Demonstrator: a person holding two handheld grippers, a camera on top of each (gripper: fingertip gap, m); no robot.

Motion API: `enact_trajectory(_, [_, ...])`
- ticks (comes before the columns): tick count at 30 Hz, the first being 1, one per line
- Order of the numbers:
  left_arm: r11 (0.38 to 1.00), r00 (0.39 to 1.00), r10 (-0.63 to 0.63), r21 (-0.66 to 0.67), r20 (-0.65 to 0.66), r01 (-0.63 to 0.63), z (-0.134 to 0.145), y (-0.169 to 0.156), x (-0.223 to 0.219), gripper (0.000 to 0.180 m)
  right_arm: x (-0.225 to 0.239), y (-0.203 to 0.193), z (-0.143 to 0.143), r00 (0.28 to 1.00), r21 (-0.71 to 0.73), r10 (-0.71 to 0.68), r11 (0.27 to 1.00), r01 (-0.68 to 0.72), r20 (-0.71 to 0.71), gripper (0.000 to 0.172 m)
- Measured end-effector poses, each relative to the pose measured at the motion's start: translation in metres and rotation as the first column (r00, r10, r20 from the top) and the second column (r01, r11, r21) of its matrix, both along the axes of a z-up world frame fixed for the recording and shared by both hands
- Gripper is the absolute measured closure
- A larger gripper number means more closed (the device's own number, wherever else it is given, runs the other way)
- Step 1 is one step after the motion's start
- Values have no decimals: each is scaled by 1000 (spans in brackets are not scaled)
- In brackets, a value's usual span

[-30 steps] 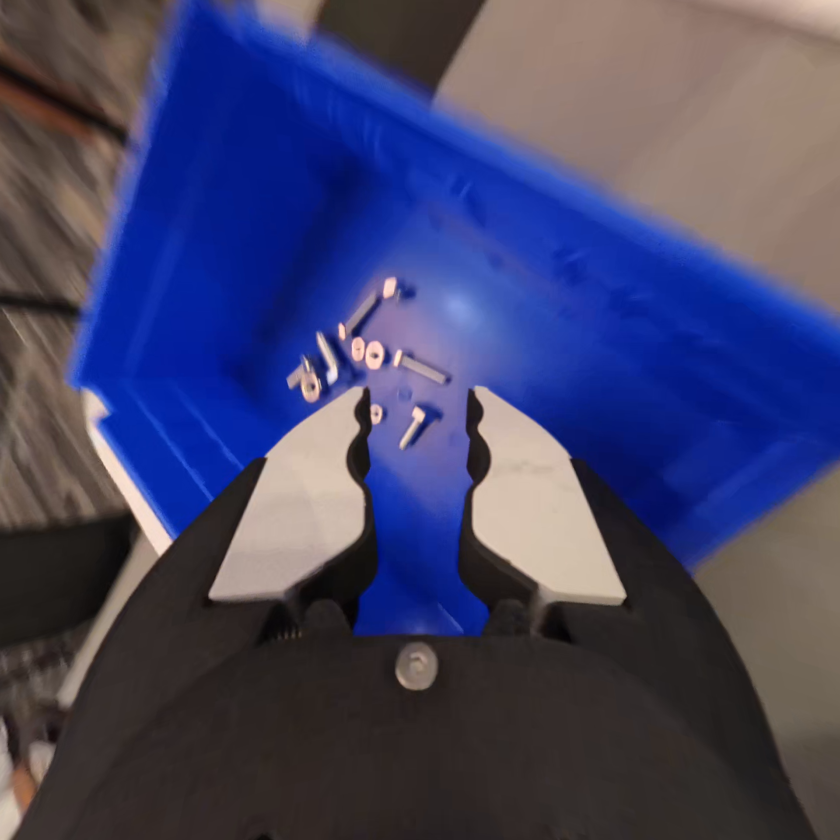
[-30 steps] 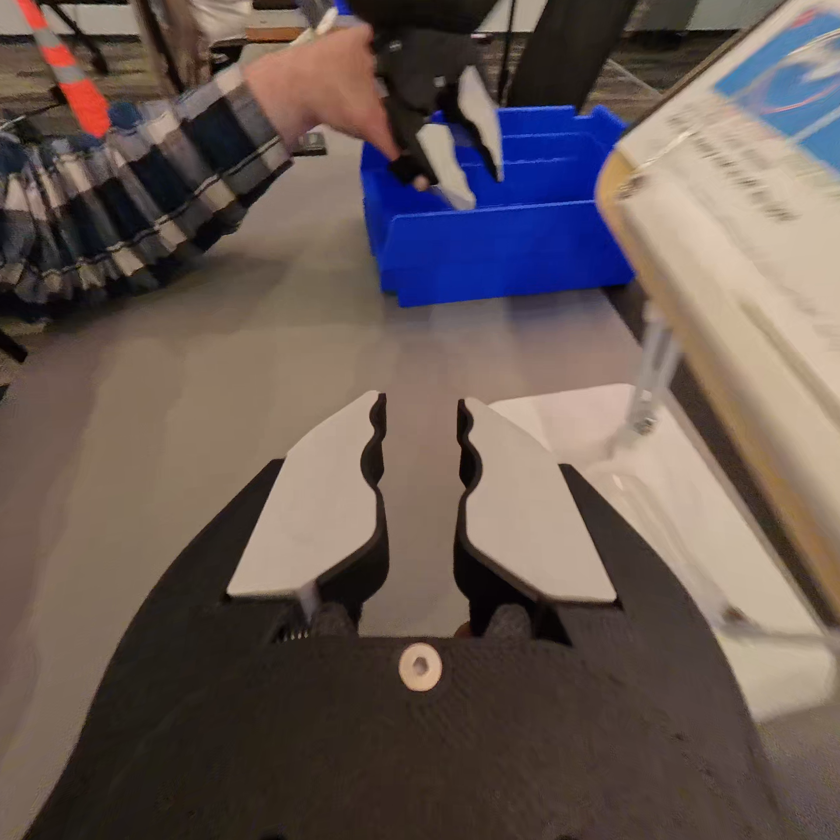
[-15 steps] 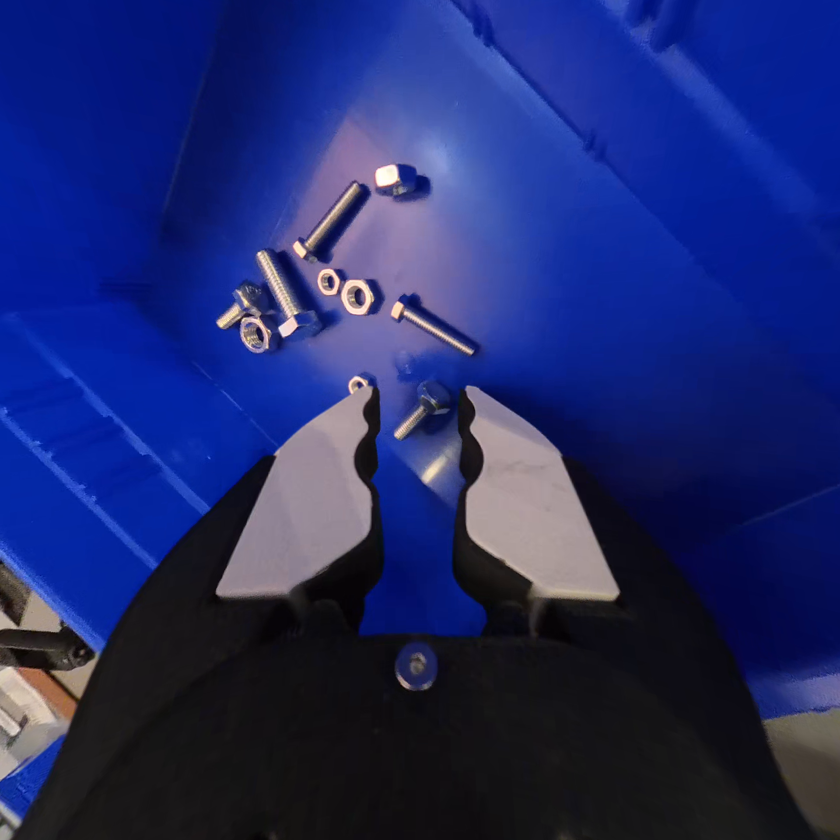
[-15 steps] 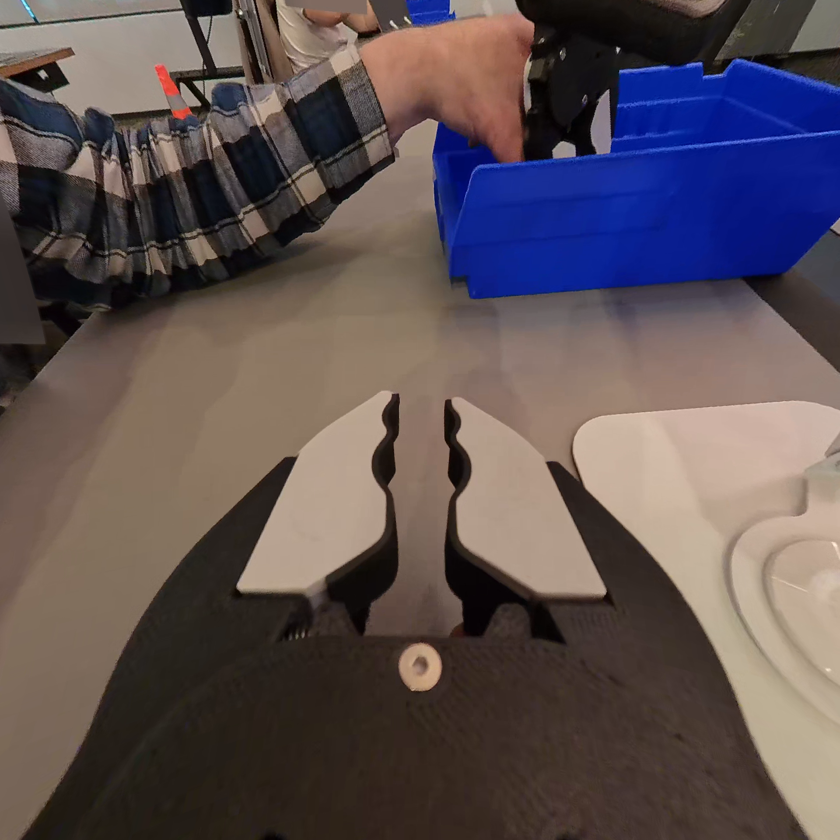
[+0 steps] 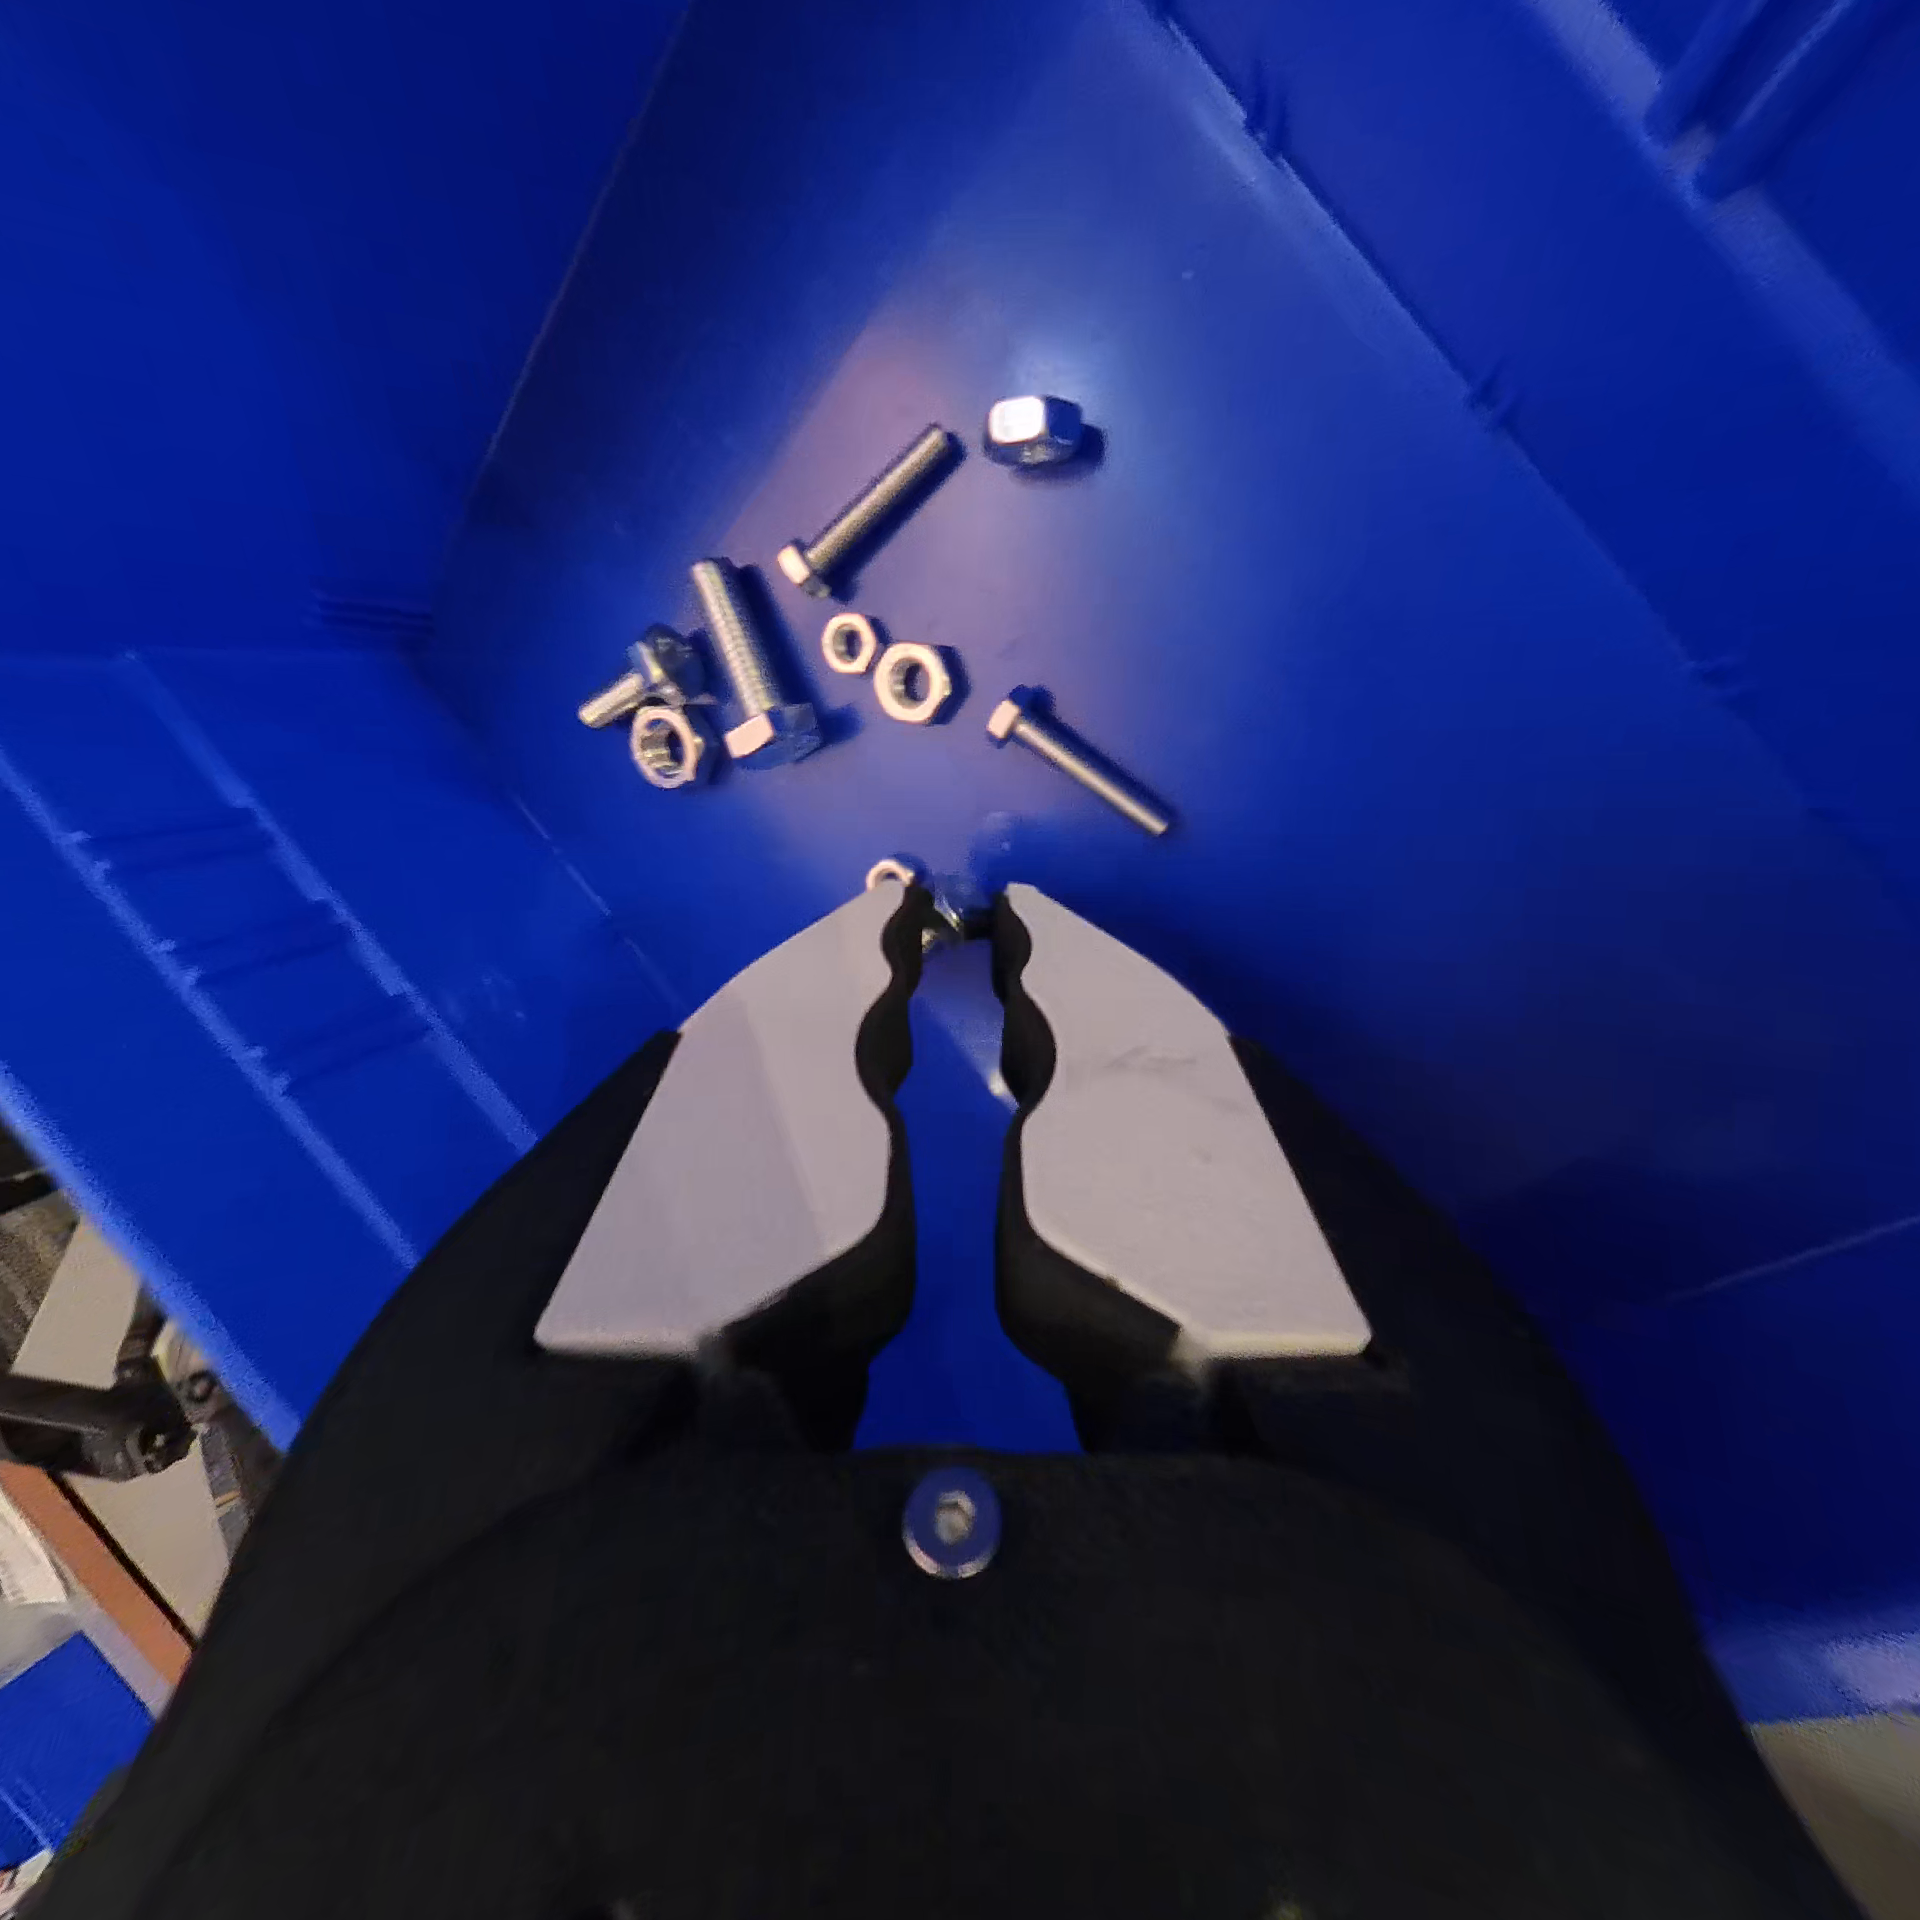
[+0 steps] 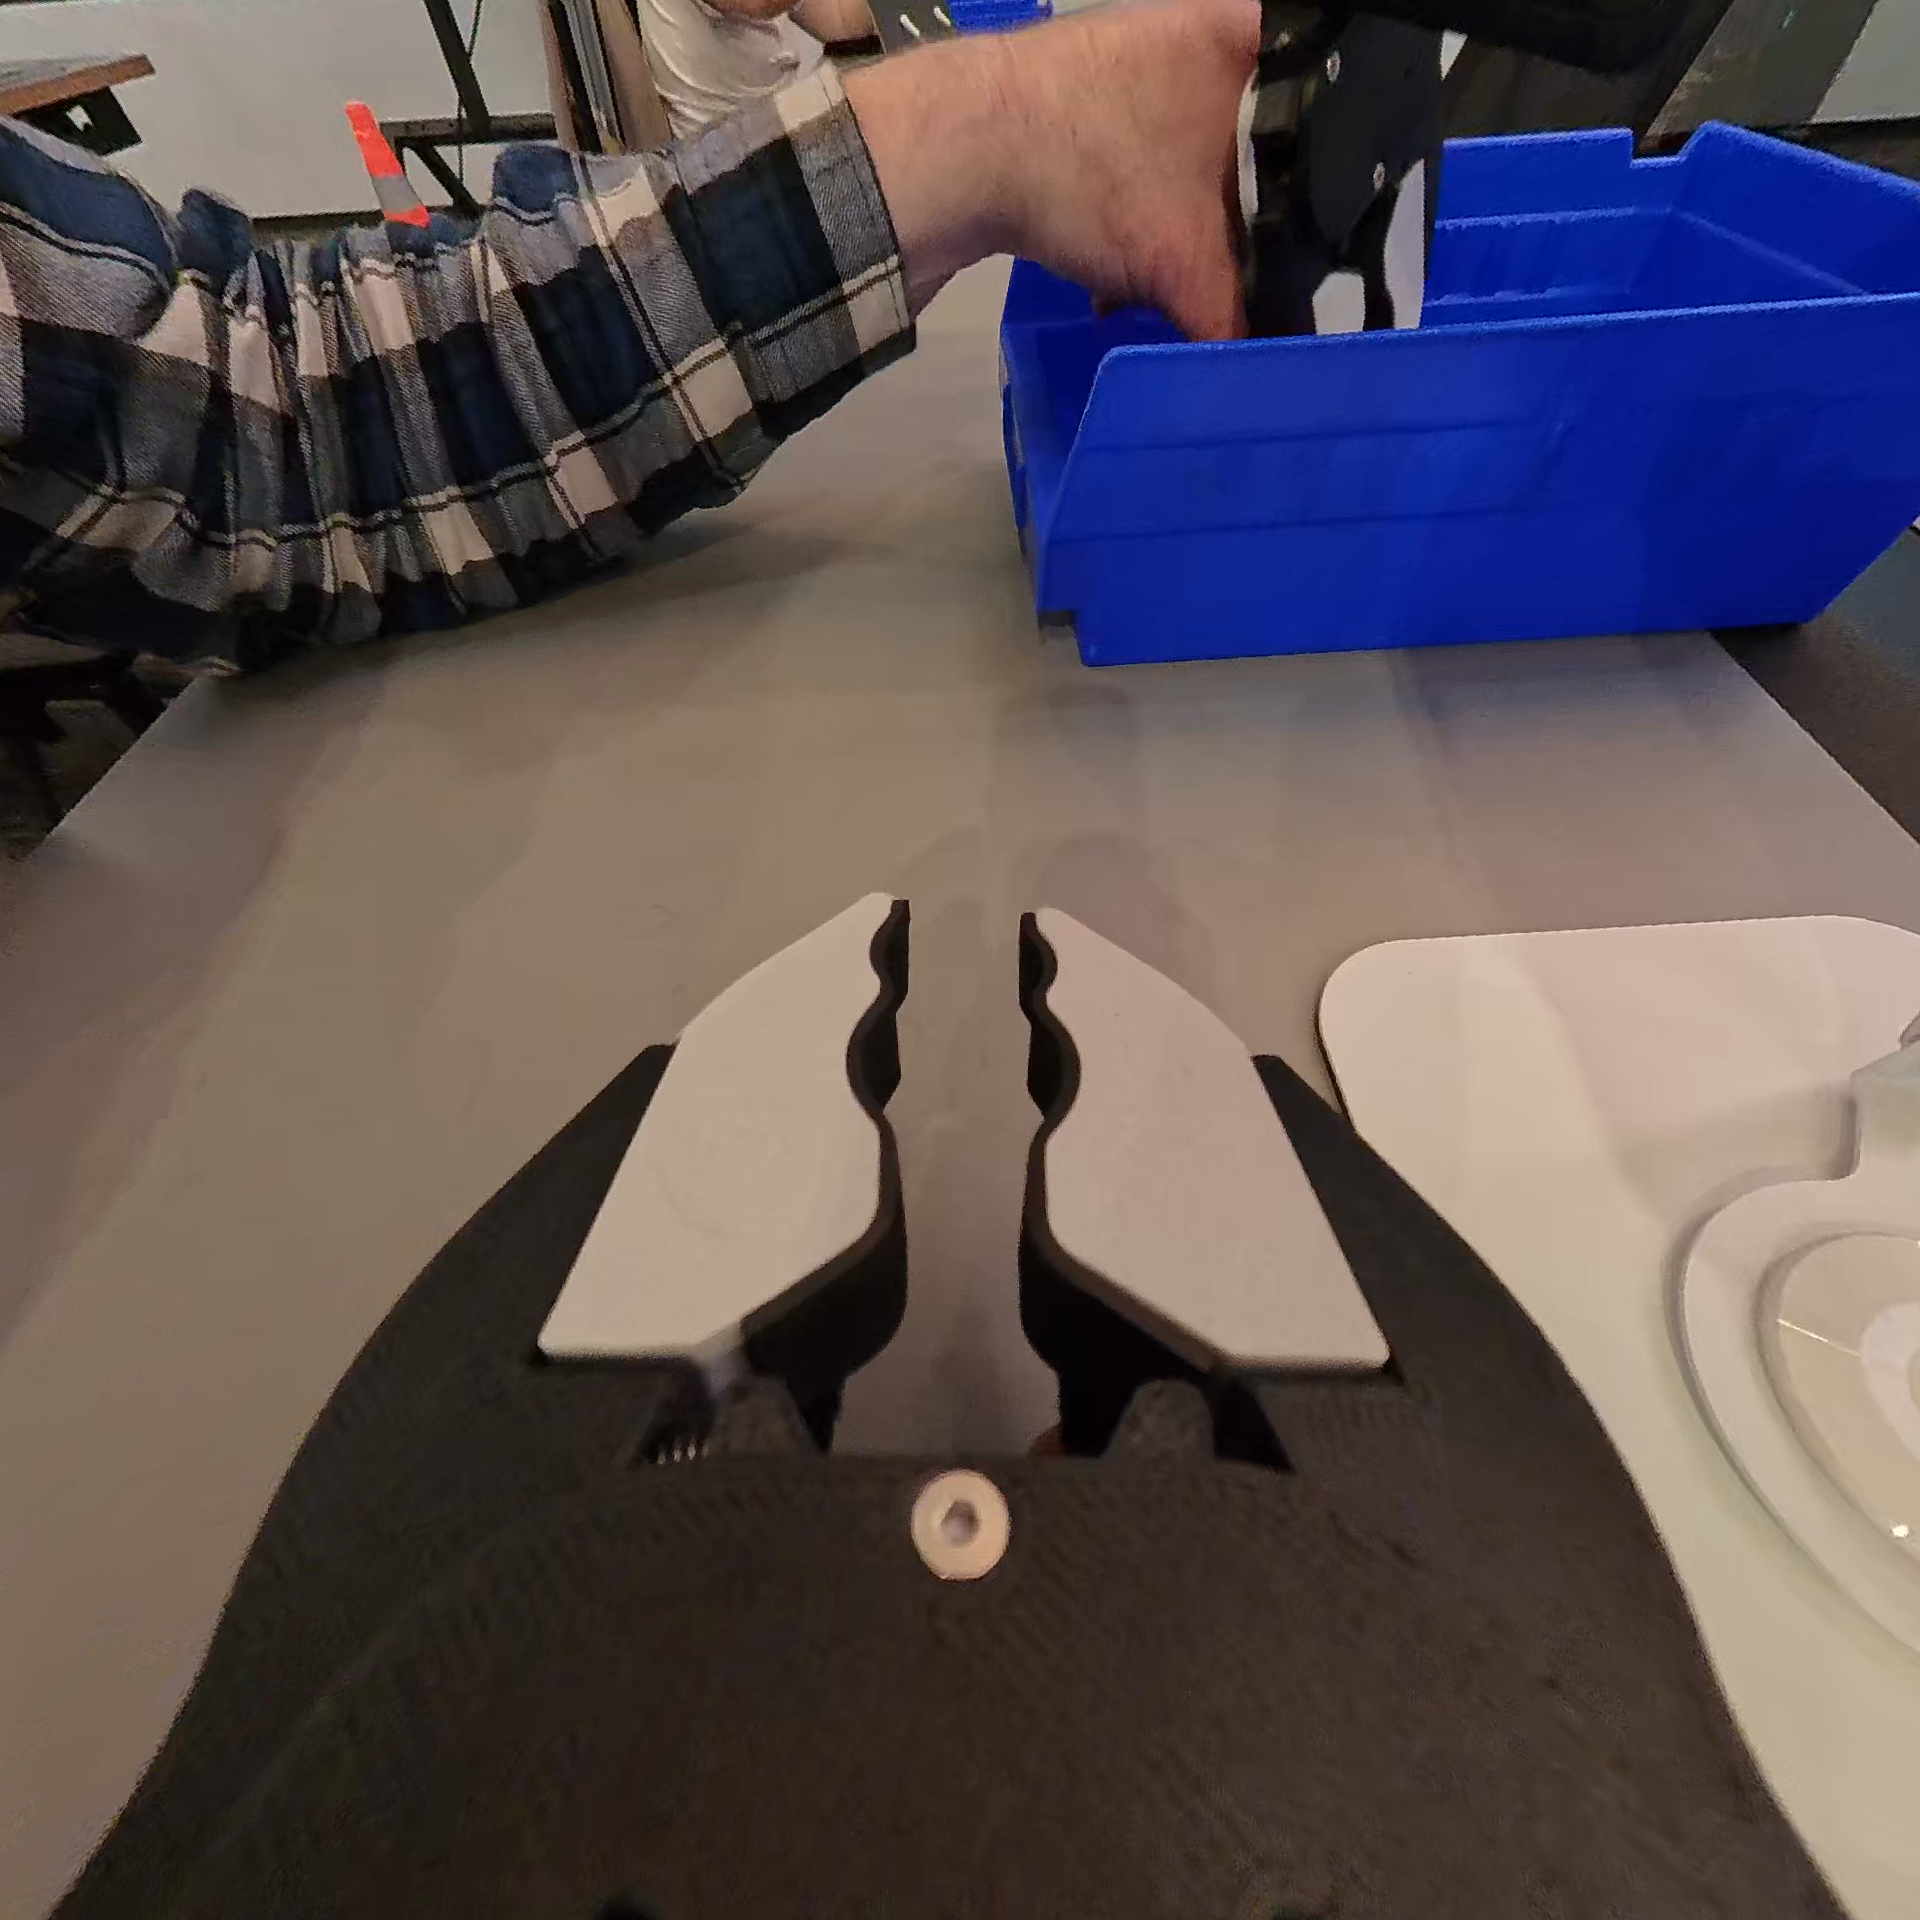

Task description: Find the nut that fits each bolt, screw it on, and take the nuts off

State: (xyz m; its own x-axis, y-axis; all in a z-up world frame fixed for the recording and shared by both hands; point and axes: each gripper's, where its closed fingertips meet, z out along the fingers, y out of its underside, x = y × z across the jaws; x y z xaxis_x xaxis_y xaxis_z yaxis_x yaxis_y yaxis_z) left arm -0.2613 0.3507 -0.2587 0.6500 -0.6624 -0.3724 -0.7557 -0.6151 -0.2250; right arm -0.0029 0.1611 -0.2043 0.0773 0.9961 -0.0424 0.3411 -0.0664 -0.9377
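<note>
left wrist view: left gripper fingers nearly shut, pinching a small bolt on blue bin floor; loose nuts and bolts beyond. right gripper fingers slightly apart, holding nothing, over bench.

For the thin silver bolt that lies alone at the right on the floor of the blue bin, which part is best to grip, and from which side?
Grip the thin silver bolt at mid-shank, coming from above with the tongs across its length. It lies flat on the blue bin floor, and bare floor on both sides of the shank probably leaves room for the fingertips. The hex head at its left end is short and nearer the two loose silver nuts.
</note>
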Motion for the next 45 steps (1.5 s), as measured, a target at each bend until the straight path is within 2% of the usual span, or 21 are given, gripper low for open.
enact_trajectory(6, [988,988,-20,153,153,-3,51,0,12,168,-1,-1,-2,1000,21,0,1000,0,13,151])
enact_trajectory(10, [958,956,-115,285,270,35,97,-19,40,168,-2,-1,-3,1000,40,-8,999,7,19,150])
enact_trajectory(13, [911,941,-217,401,261,98,125,-39,64,169,-3,1,1,1000,31,-16,999,16,-8,149])
enact_trajectory(16, [836,914,-358,503,193,221,135,-67,95,169,-7,4,7,998,-5,-23,1000,23,-50,148])
enact_trajectory(18, [800,904,-400,539,151,264,132,-85,111,169,-9,4,9,997,-20,-24,1000,23,-66,148])
enact_trajectory(22, [749,848,-508,565,152,347,122,-127,149,169,-10,6,12,996,-28,-30,999,28,-81,148])
enact_trajectory(25, [712,759,-614,567,217,414,120,-165,181,169,-7,9,15,993,-52,-40,998,34,-109,149])
enact_trajectory(28, [685,695,-684,522,221,508,101,-193,205,169,-4,13,17,991,-65,-55,997,47,-122,150])
enact_trajectory(30, [676,653,-719,455,236,579,79,-210,217,169,-2,15,18,990,-72,-60,996,51,-131,150])
enact_trajectory(32, [634,598,-768,401,230,661,58,-229,226,169,-2,15,18,990,-70,-64,996,55,-128,150])
enact_trajectory(34, [630,596,-773,374,219,680,45,-233,228,169,-3,14,15,992,-51,-64,997,58,-111,150])
enact_trajectory(38, [607,538,-795,345,280,716,35,-244,232,168,-6,9,11,996,-13,-48,999,47,-74,150])
enact_trajectory(45, [596,533,-800,263,274,759,13,-251,229,168,-6,10,11,996,-18,-47,999,45,-75,150])
